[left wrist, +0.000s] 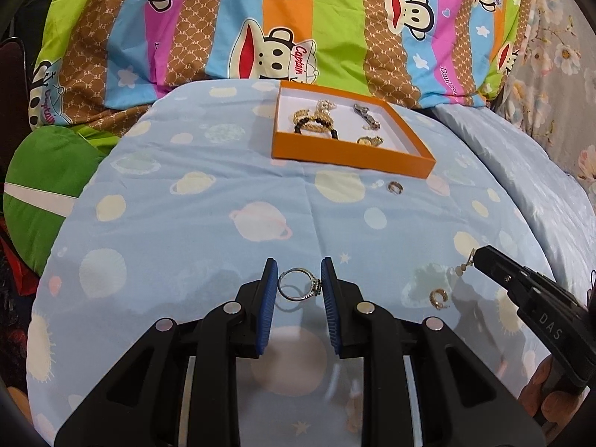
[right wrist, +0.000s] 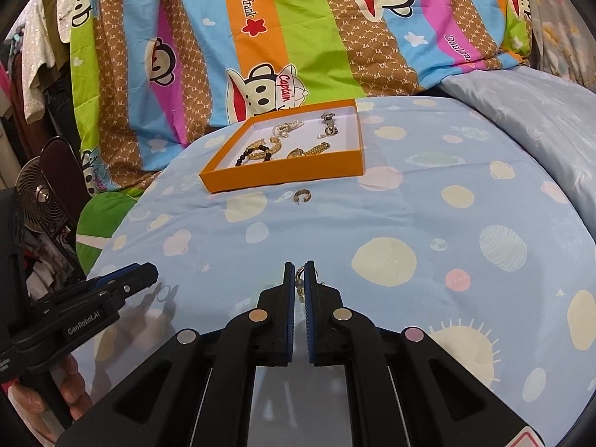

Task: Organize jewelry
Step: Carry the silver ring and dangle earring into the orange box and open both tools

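1. Left gripper (left wrist: 300, 283) pinching silver ring (left wrist: 298, 284) across its band, clear of blue sheet (left wrist: 208, 223).
2. Right gripper (right wrist: 298, 279) pressed together on dangling earring (right wrist: 299, 284).
3. Both apparently bound for orange tray (left wrist: 357, 156), other jewelry already inside.
4. Loose hoops (left wrist: 438, 298), (left wrist: 394, 187) left on sheet.

silver ring (left wrist: 298, 285) held upright, earring (right wrist: 300, 283) pinched

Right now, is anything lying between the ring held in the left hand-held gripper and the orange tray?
Nothing visible blocks it. Between the silver stone-set ring in the left hand-held gripper and the orange cardboard tray lies only blue planet-print bedsheet; a small hoop earring sits off to the right.
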Demonstrator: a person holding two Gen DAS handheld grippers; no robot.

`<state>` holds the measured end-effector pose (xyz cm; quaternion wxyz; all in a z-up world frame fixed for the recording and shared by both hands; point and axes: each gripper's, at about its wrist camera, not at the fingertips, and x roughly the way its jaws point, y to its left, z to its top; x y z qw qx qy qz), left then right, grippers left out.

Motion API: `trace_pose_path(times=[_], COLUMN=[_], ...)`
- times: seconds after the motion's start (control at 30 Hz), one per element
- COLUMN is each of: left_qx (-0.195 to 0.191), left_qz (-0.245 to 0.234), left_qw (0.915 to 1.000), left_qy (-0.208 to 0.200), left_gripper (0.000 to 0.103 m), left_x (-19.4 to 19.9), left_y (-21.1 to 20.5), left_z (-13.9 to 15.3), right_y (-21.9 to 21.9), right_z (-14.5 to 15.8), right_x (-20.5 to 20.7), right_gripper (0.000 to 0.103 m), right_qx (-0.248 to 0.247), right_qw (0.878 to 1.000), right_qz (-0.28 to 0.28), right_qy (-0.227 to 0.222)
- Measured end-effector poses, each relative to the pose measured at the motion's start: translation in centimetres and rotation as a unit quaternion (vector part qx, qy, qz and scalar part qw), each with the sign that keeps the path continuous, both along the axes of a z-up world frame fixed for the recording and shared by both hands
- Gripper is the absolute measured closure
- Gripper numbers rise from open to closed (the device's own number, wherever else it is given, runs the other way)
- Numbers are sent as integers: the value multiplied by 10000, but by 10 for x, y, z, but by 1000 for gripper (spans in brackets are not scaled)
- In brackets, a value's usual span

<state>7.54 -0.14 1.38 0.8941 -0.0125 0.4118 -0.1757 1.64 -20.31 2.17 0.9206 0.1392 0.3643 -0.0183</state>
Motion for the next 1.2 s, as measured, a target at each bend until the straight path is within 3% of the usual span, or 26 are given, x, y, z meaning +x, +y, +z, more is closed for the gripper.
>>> trace_pose_path(times=[0.5,1.2], left_qx=[-92,16], left_qz=[0,-51], left_qw=[9997,9978], left_qy=[-227,-662], left_gripper=[80,80], left_x=[32,117], left_y=[-11,-61], left_z=[23,53], right_y=[-6,-39], right_z=[18,47], right_x=[23,118], right_gripper=[98,98], right_qx=[21,-39], right_qw=[9997,9983], right_qz=[117,154], right_qy=[-217,-554])
